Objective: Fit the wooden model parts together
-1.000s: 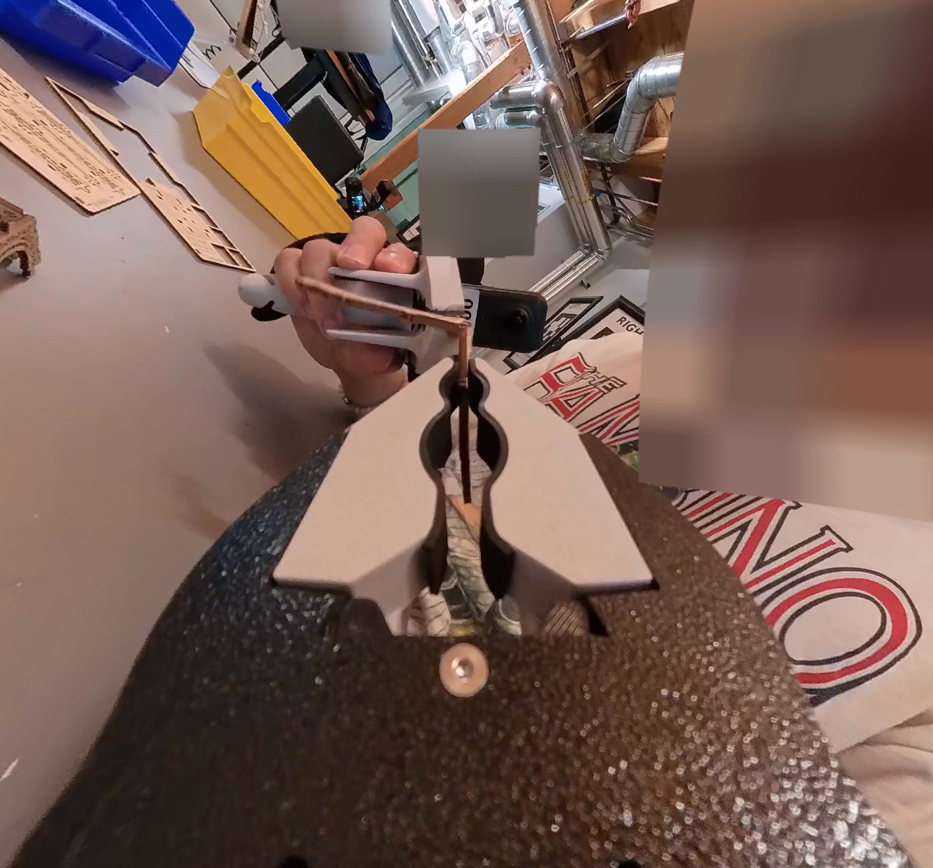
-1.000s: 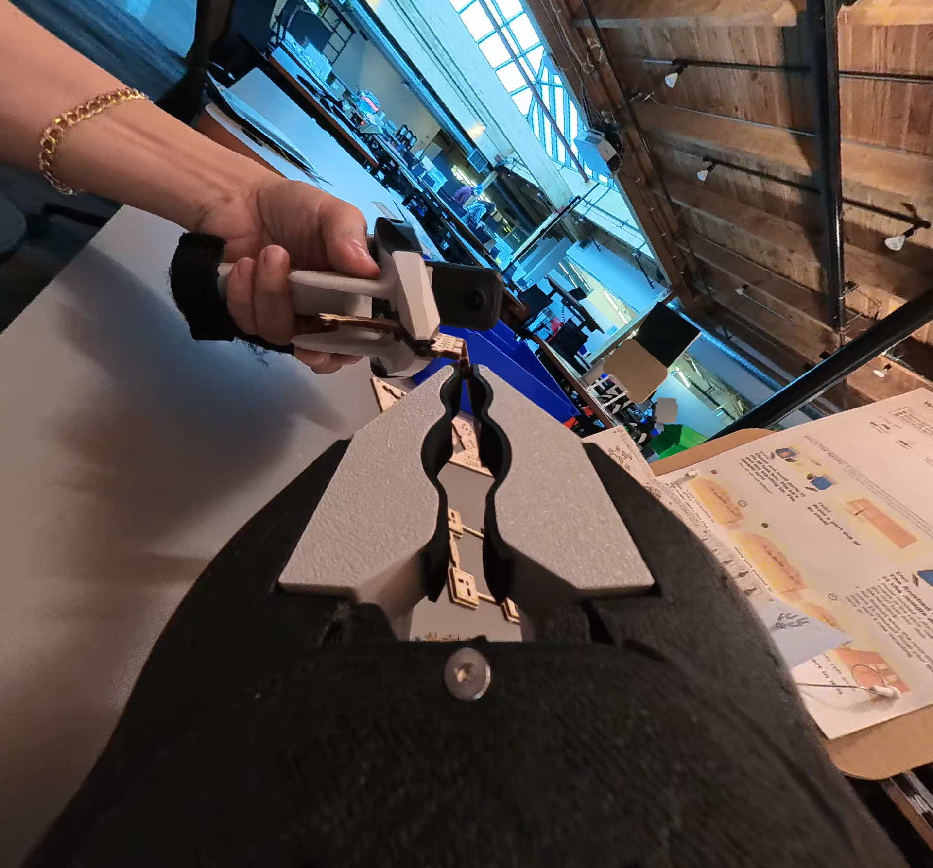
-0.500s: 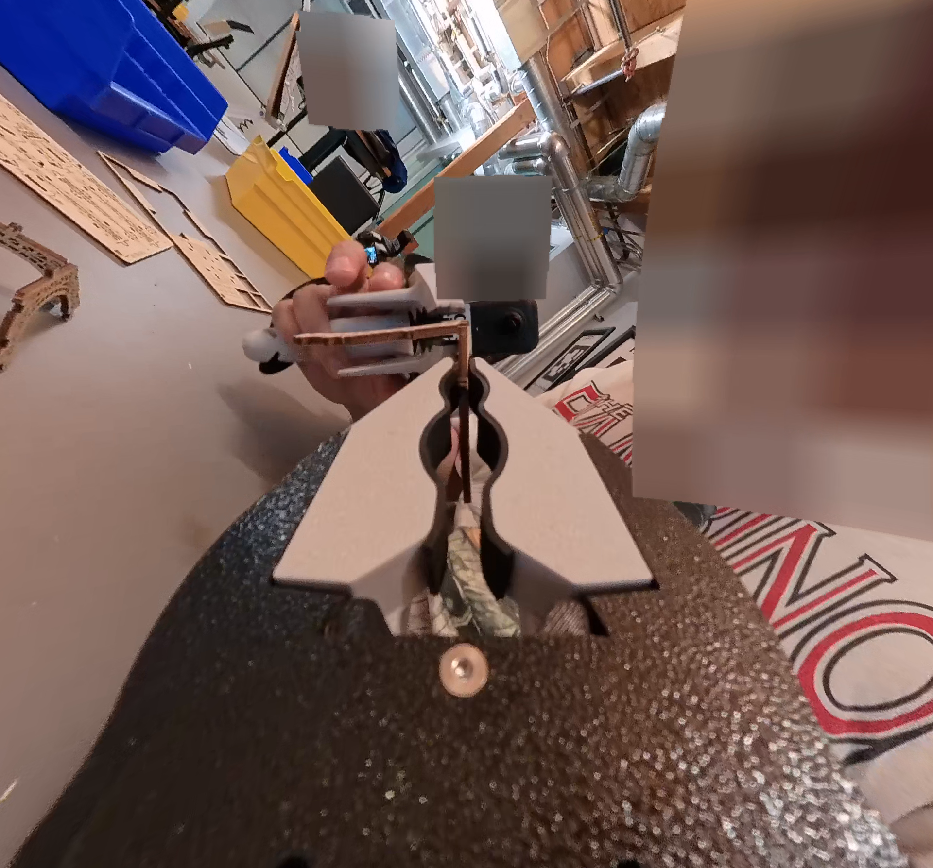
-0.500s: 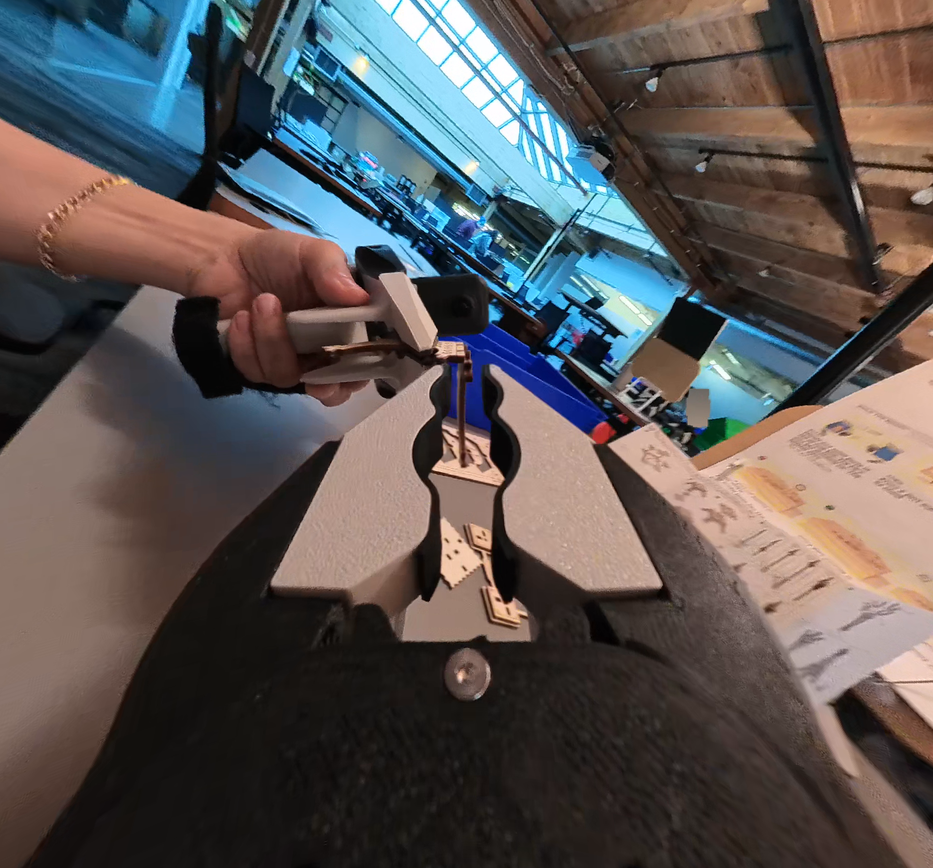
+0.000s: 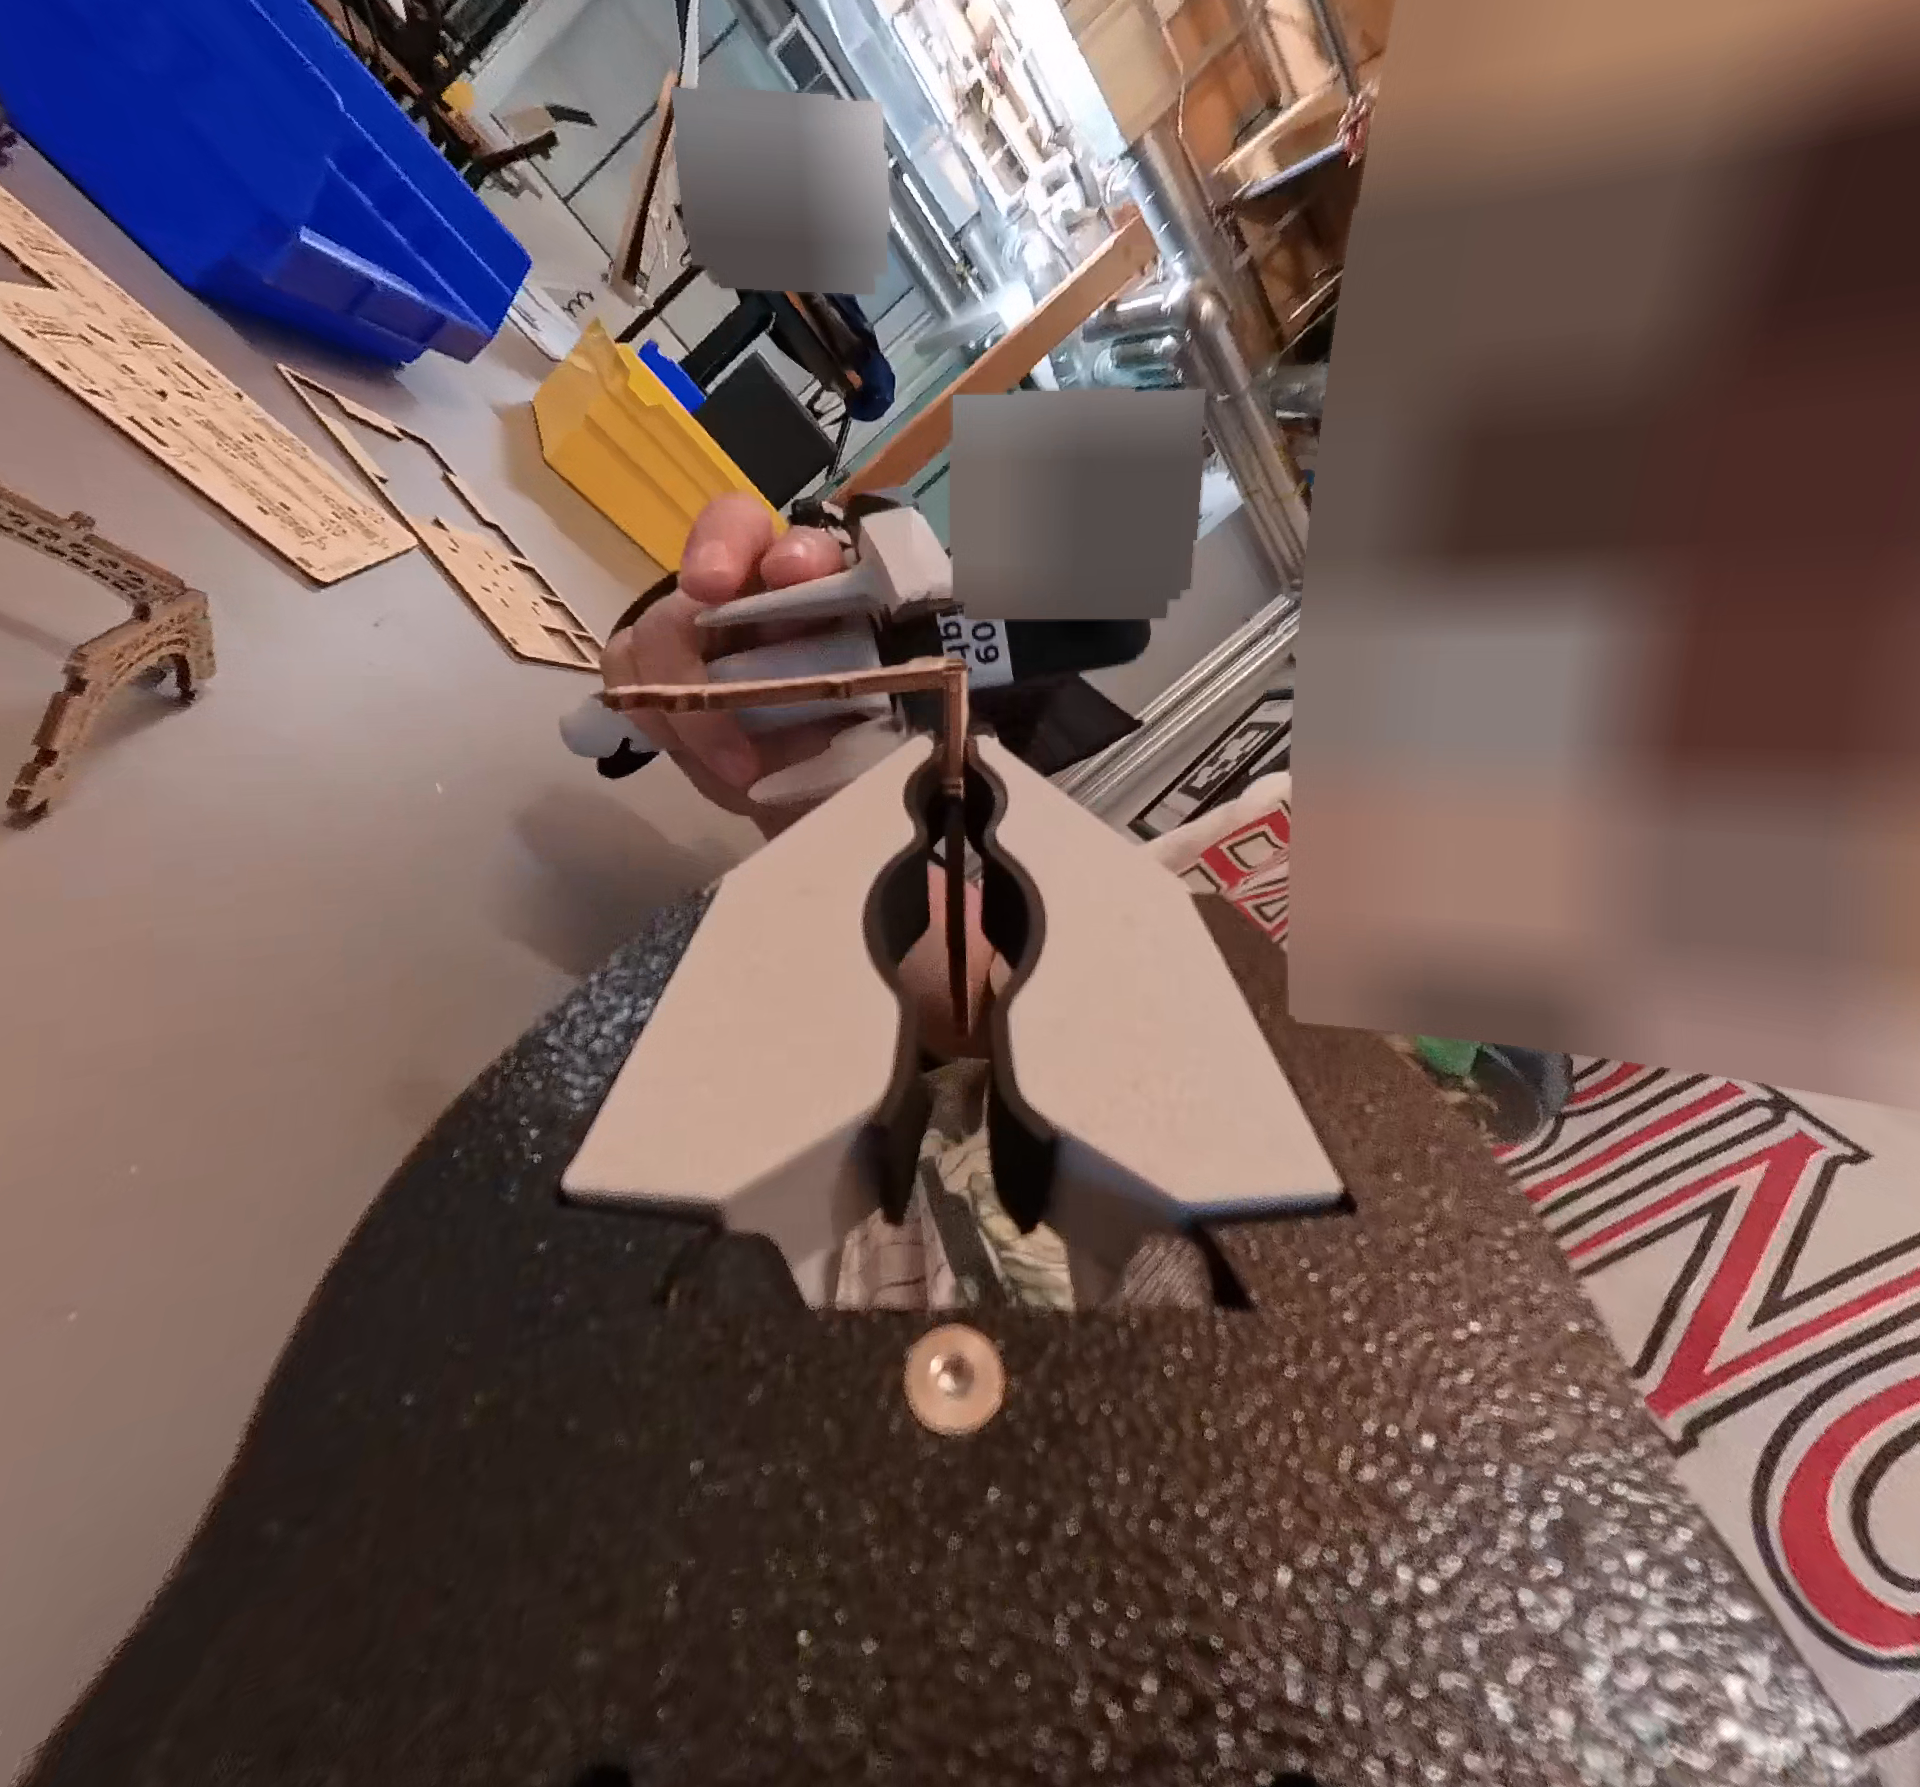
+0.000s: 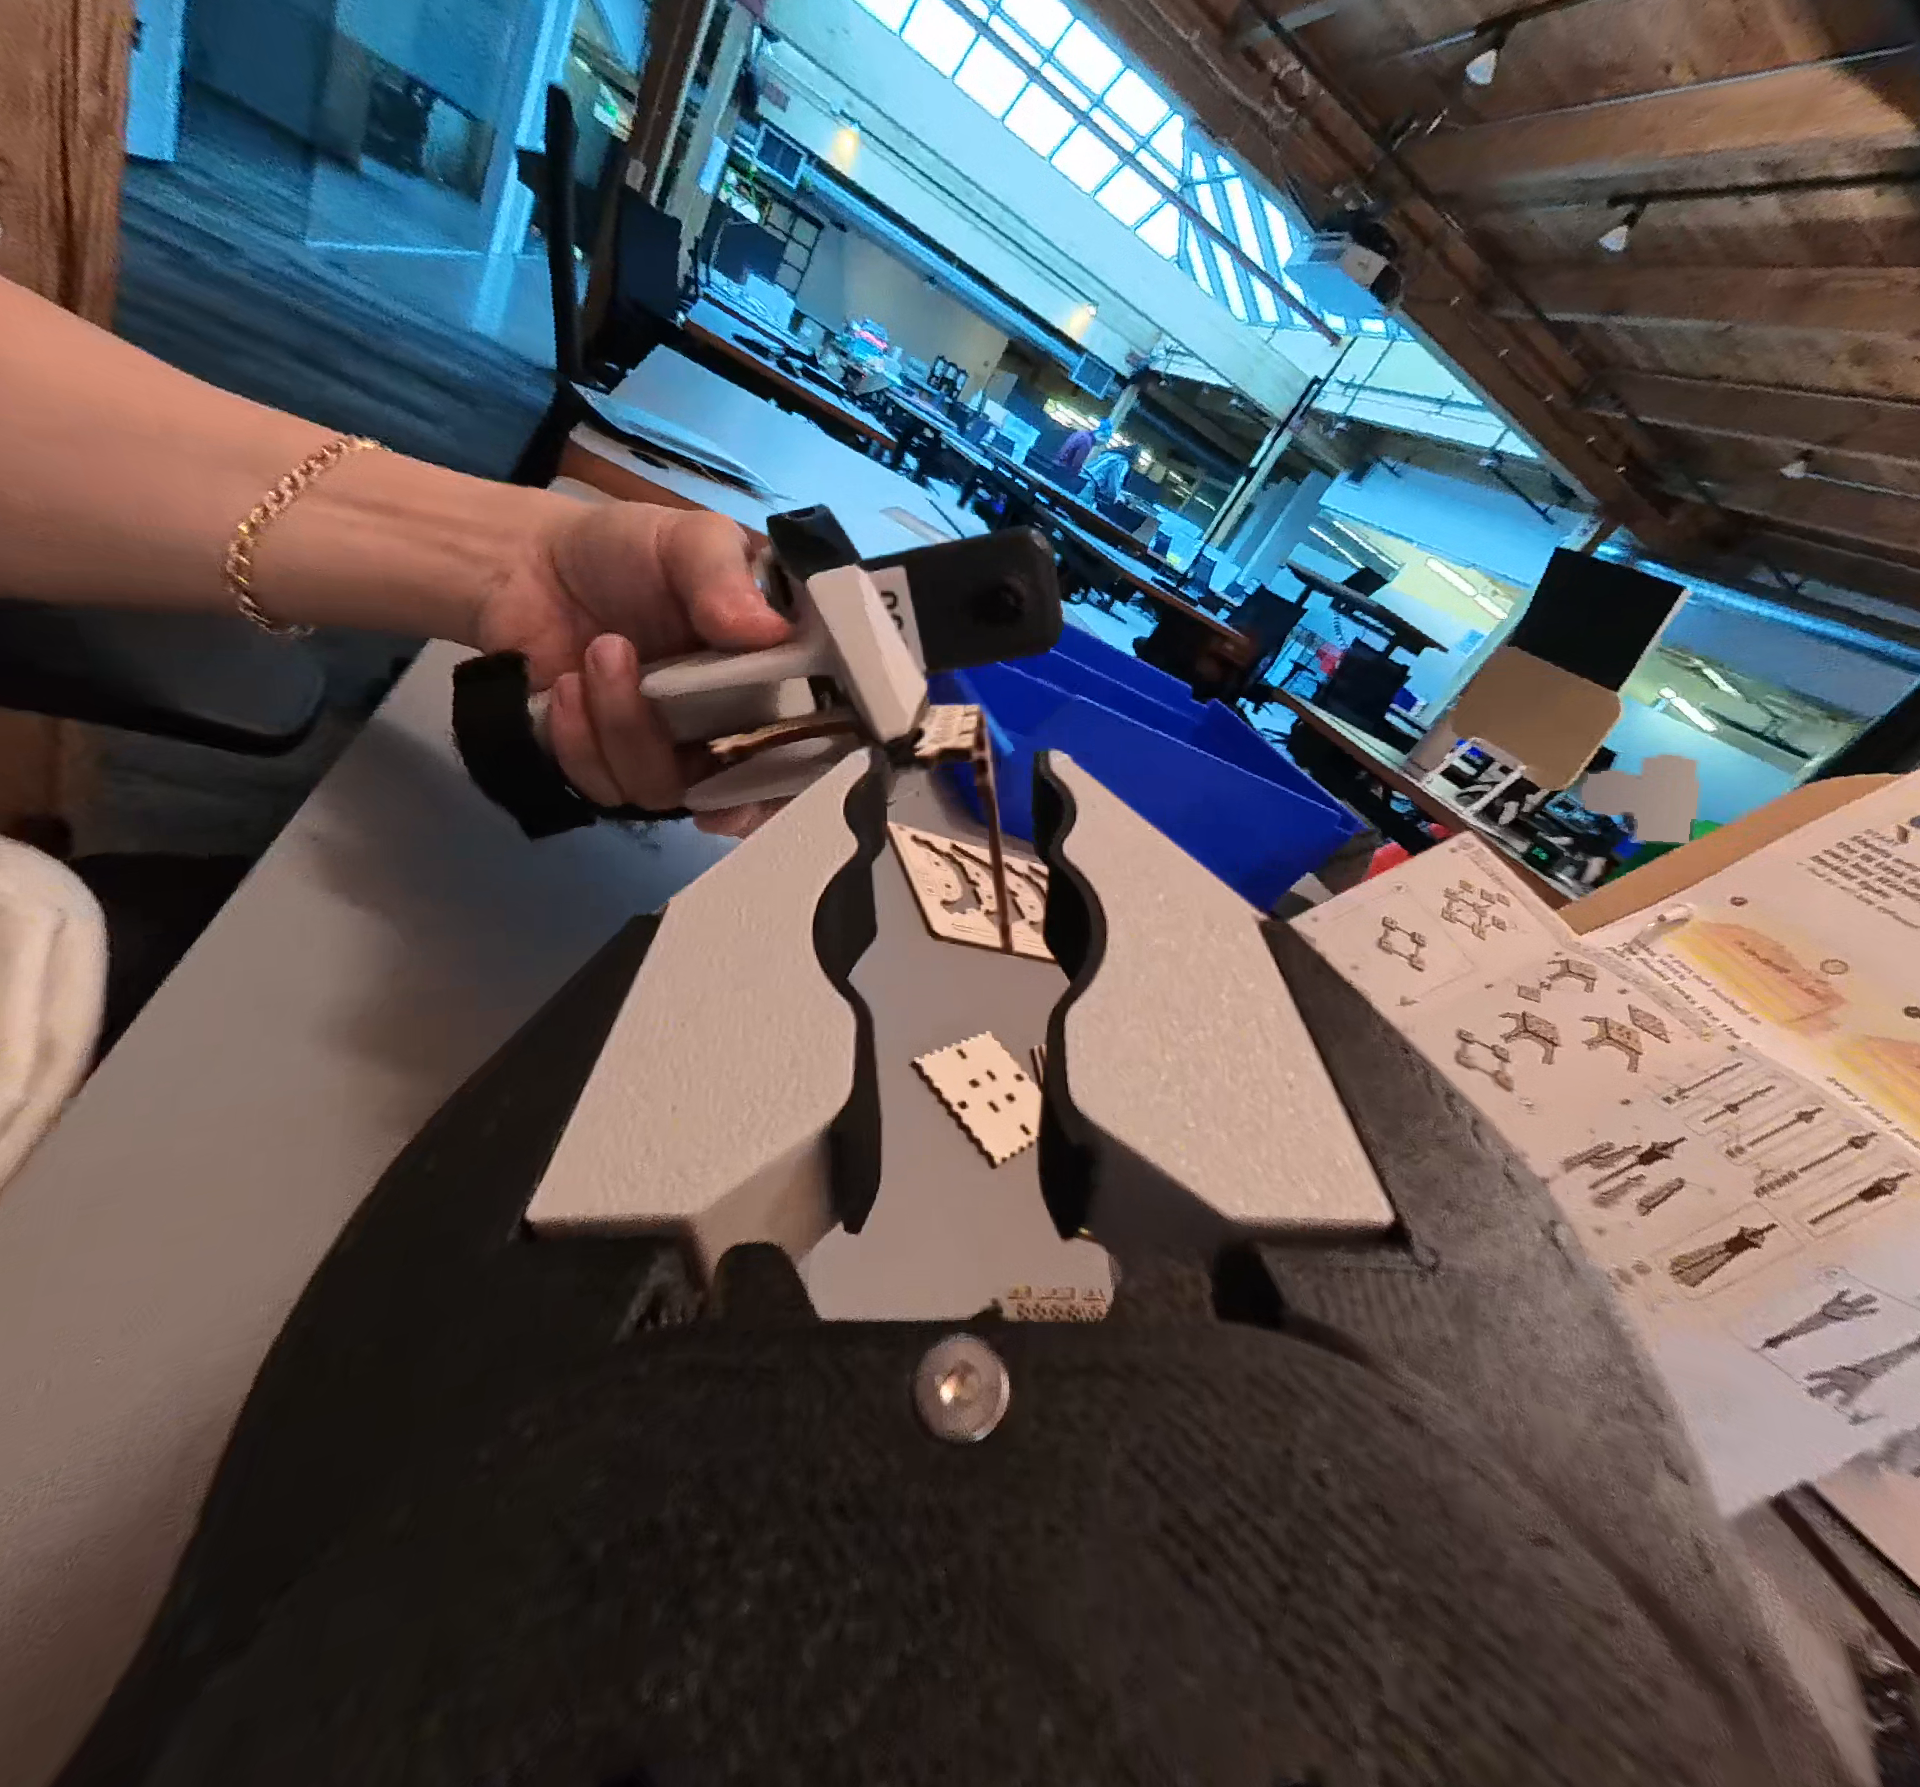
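Observation:
My left gripper (image 5: 951, 750) is shut on a thin wooden part (image 5: 956, 864), seen edge-on between its jaws. A second wooden strip (image 5: 779, 691) joins it at a right angle and runs left. My right gripper (image 6: 961, 776) is open; that strip (image 6: 995, 854) hangs edge-on in the gap between its jaws, touching neither. Both grippers are held above the grey table (image 5: 312, 906), nose to nose. The right gripper also shows in the left wrist view (image 5: 821, 698), and the left gripper in the right wrist view (image 6: 883, 740).
A partly built wooden tower base (image 5: 114, 636), cut-out wooden sheets (image 5: 187, 428), a blue bin (image 5: 239, 127) and a yellow bin (image 5: 634, 459) lie to the left. A small square wooden part (image 6: 982, 1098), another sheet (image 6: 966, 890) and instruction pages (image 6: 1610, 1041) lie under the right gripper. Left and right tips are no more than a few centimetres apart.
My right gripper has opened and let go of the wooden strip. The left gripper still holds the joined parts. Both views have tilted a little.

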`<state>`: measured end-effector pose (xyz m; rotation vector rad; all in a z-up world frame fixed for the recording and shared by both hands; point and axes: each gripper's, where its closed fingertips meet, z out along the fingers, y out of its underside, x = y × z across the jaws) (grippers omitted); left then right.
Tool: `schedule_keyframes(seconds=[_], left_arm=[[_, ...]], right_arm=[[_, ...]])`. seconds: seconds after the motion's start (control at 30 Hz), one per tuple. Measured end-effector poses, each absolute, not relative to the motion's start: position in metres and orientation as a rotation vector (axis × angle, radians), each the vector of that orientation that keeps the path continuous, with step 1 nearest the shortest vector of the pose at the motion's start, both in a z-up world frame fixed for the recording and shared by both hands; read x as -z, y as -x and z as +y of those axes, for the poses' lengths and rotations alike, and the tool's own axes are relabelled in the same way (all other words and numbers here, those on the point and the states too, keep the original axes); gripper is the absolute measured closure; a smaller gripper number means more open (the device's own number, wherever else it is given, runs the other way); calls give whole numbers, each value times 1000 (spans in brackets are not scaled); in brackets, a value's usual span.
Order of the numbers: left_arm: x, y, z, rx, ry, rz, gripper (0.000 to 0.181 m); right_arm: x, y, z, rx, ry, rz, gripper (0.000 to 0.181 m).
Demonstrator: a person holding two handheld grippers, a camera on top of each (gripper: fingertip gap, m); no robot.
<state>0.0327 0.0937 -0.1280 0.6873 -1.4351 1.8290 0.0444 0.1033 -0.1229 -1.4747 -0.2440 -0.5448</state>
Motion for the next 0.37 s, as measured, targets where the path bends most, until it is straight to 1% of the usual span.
schedule_keyframes(seconds=[0.03,0.07,0.27,0.37], left_arm=[[128,-32,93,-1834,-688,-1445,181],[127,-33,92,-1842,-691,-1453,181],[125,-33,91,-1849,-682,-1443,181],[125,-35,92,-1877,-689,-1450,181]], right_arm=[[122,-43,101,512,1473,-247,157],[123,-41,101,483,1478,-257,164],[121,-40,99,476,1456,-256,164],[122,-40,100,488,1461,-257,170]])
